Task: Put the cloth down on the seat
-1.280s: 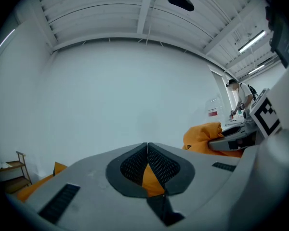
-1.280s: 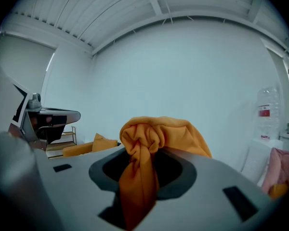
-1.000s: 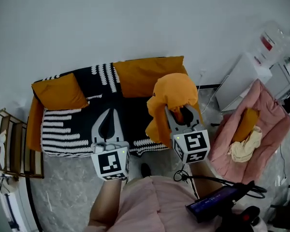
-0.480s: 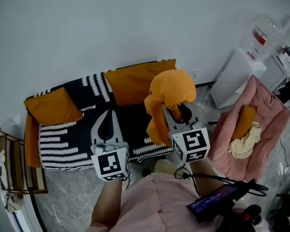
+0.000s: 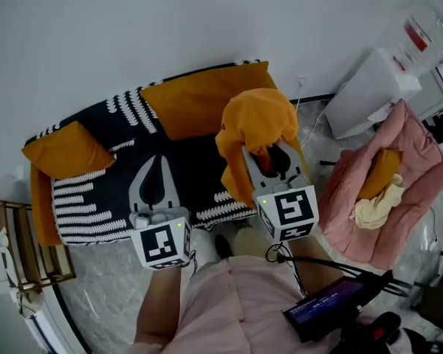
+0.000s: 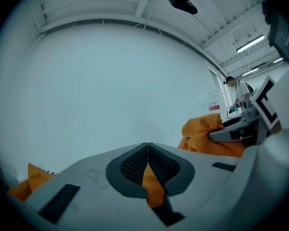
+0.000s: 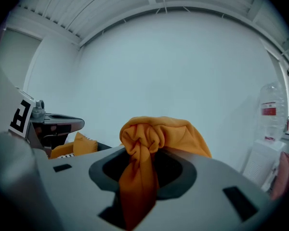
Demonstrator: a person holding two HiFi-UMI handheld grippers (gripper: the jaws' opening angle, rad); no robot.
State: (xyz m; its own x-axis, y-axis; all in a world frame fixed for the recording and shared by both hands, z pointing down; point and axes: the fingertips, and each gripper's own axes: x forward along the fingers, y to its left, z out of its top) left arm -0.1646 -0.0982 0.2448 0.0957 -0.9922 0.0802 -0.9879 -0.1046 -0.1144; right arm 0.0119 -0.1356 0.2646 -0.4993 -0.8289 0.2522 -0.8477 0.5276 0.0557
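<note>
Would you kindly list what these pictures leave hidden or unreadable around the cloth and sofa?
1. Right gripper tips: head view, the orange cloth drapes over them.
2. Sofa seat under the cloth: head view, hidden by cloth and gripper.
3. Seat, left gripper view: mostly blocked by the left gripper's own body.
4. Bottle label: right gripper view, too small to read.

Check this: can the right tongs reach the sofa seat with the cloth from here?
Probably yes. The right tongs, shut on the orange cloth, hang above the sofa seat, whose black stretch below looks bare; the left tongs are off to one side.
</note>
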